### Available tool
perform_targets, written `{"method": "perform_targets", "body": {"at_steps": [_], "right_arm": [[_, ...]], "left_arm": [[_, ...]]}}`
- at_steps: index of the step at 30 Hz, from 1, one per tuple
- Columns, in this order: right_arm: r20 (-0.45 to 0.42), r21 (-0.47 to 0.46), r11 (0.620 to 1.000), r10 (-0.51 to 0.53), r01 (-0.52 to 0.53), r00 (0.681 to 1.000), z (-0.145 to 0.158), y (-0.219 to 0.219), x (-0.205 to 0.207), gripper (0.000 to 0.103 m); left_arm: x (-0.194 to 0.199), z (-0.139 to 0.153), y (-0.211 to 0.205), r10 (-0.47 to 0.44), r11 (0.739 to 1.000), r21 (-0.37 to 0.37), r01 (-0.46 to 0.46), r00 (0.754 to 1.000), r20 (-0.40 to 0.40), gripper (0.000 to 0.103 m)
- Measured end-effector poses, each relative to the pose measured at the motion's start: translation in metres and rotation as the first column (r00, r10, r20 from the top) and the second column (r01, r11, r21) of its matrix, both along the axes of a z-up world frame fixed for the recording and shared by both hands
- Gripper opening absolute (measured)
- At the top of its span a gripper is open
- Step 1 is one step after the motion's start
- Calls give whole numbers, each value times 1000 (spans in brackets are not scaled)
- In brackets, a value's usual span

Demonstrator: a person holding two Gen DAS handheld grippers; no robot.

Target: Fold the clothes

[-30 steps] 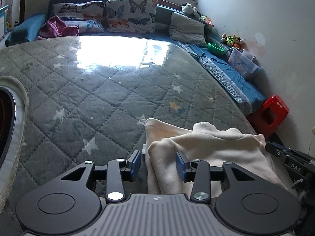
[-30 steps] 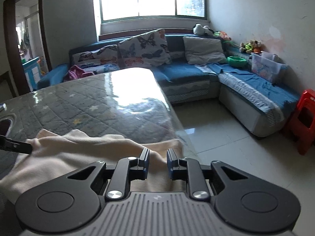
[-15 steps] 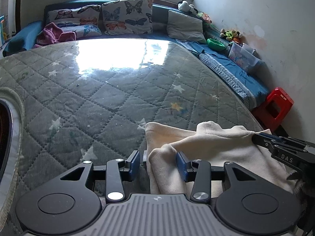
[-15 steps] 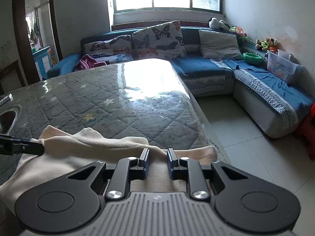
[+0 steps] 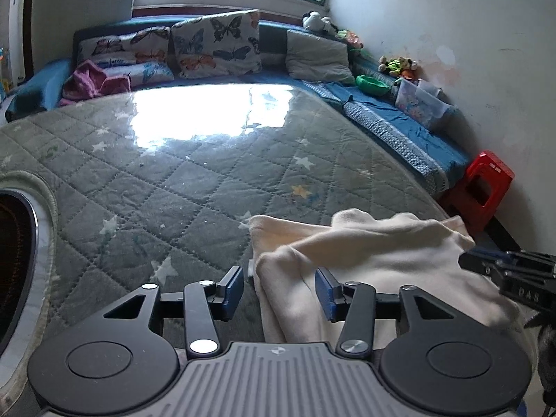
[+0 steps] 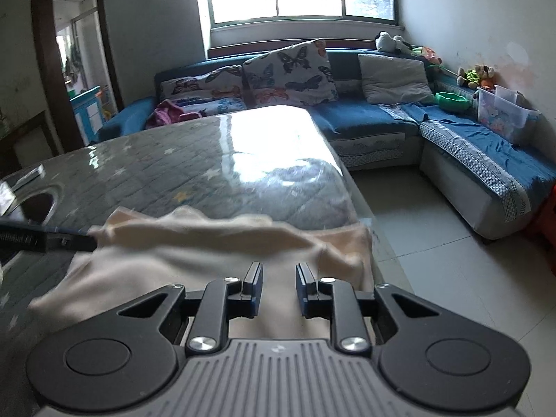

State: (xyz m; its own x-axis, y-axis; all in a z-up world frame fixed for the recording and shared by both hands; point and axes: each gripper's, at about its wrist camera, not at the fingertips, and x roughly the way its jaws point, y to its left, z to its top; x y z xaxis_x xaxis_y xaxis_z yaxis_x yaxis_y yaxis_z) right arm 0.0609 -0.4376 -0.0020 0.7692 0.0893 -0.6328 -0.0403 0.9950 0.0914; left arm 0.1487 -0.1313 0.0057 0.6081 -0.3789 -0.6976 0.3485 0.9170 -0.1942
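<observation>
Cream cloth, a soft garment (image 5: 365, 253), lies bunched at the near corner of a table (image 5: 194, 180) covered with a grey quilted mat with small stars. One part of it is folded over itself, and its right edge reaches the table's right side (in the right wrist view it hangs a little over the corner).

The left gripper (image 5: 278, 286) is low over the left edge of the garment with its blue pads wide apart. A fold of the cloth lies between the two fingers, but the pads do not press it; the left pad is over the bare mat and the right pad is over the cloth.

The right gripper (image 6: 278, 276) is above the middle of the garment (image 6: 215, 243), with a narrow gap between its pads, and nothing is held in this gap. Its black tip shows at the right side of the left wrist view, close to the raised edge of the cloth.

Behind the table stand a blue sofa (image 6: 368, 121) with butterfly cushions (image 6: 292, 69), and a red stool (image 5: 486, 184) by the wall.
</observation>
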Motion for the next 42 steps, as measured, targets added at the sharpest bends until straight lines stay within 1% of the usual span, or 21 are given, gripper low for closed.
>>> {"method": "perform_targets", "body": {"at_steps": [3,6,8,12,14,17,19,21,23,25,27,30,32,33,35,37,39,41,42], "right_arm": [[1,1,1000,10,-10,1000,0,0,-23,20],[9,-1,1000,9,-9,1000,-2,1,-45,21],[15,-9,1000,8,-7,1000,-3,1,-54,23],[11,-13,1000,-6,6,1000,-8,1,-62,23],[27,-25,1000,-10,10,1000,-4,5,-64,23],[57,-26,1000,6,-5,998,2,13,-68,24],[55,-20,1000,17,-16,998,-1,18,-67,27],[46,-15,1000,24,-24,999,-5,23,-65,29],[46,-21,999,27,-27,999,-8,29,-65,33],[56,-21,1000,23,-22,998,-7,31,-68,38],[65,-6,1000,16,-16,998,-5,32,-71,41],[68,-10,1000,7,-6,998,-4,36,-74,46],[70,-13,1000,5,-4,998,-4,39,-77,50],[72,-15,1000,1,0,997,-4,40,-79,54],[77,-15,1000,-6,7,997,-3,42,-82,58],[84,-15,1000,-13,14,996,-2,44,-85,68],[93,-19,1000,-19,21,995,0,47,-89,72],[100,-26,999,-23,26,995,2,49,-93,73],[100,-29,999,-24,27,995,2,51,-94,74]], "left_arm": [[-18,3,0,-20,1000,12,20,999,30,52],[-35,1,1,-34,999,19,33,998,43,53],[-44,-1,1,-43,999,22,42,998,45,54],[-53,-9,-1,-46,998,47,44,998,36,54],[-55,-12,0,-43,998,52,41,999,31,54],[-56,-12,3,-32,999,43,31,999,28,55],[-57,-11,2,-27,999,42,25,999,26,57],[-59,-9,4,-22,999,37,22,999,24,59],[-62,-8,5,-22,999,33,21,1000,23,61],[-65,-6,7,-22,999,30,21,999,28,66],[-68,-5,8,-22,999,24,21,999,32,68],[-72,-3,8,-25,1000,18,24,999,35,71],[-76,-3,8,-30,999,21,29,999,39,75],[-77,-2,8,-32,999,24,31,999,42,78],[-81,-1,9,-36,999,28,35,998,49,80],[-85,0,10,-38,999,28,36,998,56,84],[-88,1,10,-40,999,29,38,997,62,86],[-92,2,11,-42,999,34,40,997,70,87],[-93,2,11,-45,998,37,42,996,73,90]]}}
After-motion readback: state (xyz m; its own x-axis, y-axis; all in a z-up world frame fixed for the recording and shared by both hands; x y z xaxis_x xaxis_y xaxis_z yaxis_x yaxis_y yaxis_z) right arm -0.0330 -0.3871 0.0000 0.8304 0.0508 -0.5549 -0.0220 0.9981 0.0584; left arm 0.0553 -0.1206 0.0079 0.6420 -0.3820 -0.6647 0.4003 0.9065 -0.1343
